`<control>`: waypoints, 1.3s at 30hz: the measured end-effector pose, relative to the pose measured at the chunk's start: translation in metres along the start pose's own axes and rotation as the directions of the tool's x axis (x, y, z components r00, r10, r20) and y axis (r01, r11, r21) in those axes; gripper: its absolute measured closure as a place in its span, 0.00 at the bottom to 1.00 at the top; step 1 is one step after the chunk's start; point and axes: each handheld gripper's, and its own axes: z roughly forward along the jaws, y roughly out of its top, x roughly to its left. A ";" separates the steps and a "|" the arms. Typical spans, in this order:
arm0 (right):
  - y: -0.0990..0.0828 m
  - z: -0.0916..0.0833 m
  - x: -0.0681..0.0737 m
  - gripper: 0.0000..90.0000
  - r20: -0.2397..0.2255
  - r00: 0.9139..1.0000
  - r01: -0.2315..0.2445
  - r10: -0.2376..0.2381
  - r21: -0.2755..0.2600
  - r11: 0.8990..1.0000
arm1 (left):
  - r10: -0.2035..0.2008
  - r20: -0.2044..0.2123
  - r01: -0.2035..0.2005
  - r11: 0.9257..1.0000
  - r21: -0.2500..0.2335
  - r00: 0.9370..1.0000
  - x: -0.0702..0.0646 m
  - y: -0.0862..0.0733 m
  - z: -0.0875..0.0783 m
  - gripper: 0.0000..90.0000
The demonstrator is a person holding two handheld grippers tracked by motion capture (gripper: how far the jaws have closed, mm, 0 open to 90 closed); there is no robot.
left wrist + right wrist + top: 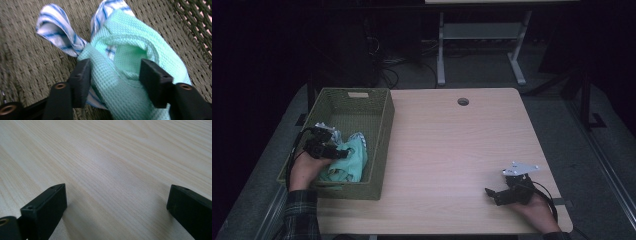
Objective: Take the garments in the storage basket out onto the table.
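Observation:
A mint green waffle cloth point(120, 82) lies bunched in a woven olive basket point(382, 125) at the table's left, on top of a blue-and-white striped cloth point(53, 27). My left gripper point(113, 72) reaches down into the basket, its jaws partly apart and straddling a loose fold of the green cloth point(354, 157), which touches both pads but is not squeezed. In the high view the left gripper point(339, 152) sits at the cloth's left edge. My right gripper point(492, 194) rests low over the bare wooden table point(105, 162) at the front right, jaws wide apart with nothing between them point(116, 195).
The basket's woven walls point(195, 27) rise close around the left gripper. A round cable hole point(463, 101) sits near the table's far edge. Beyond the table stand a white desk frame point(441, 50) and cables on the dark floor.

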 end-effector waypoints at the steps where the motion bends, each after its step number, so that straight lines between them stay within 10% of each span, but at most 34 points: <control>1: 0.000 0.000 0.000 0.03 -0.001 1.000 -0.004 0.004 -0.001 1.000 | 0.003 0.001 -0.003 1.000 0.011 1.000 0.000 0.000 0.000 0.53; 9: 0.000 0.000 0.000 0.03 0.000 1.000 -0.004 0.004 -0.001 1.000 | 0.013 -0.003 -0.013 0.998 0.055 1.000 -0.004 0.002 0.002 0.85; 18: 0.000 0.000 0.000 0.03 -0.001 1.000 -0.005 0.005 -0.001 1.000 | 0.003 0.019 -0.001 0.997 -0.081 1.000 -0.002 0.003 -0.015 0.91; 39: 0.000 0.000 0.000 0.03 0.002 1.000 -0.004 0.004 0.002 1.000 | 0.016 0.084 0.018 0.923 -0.384 0.996 -0.014 0.019 -0.070 0.92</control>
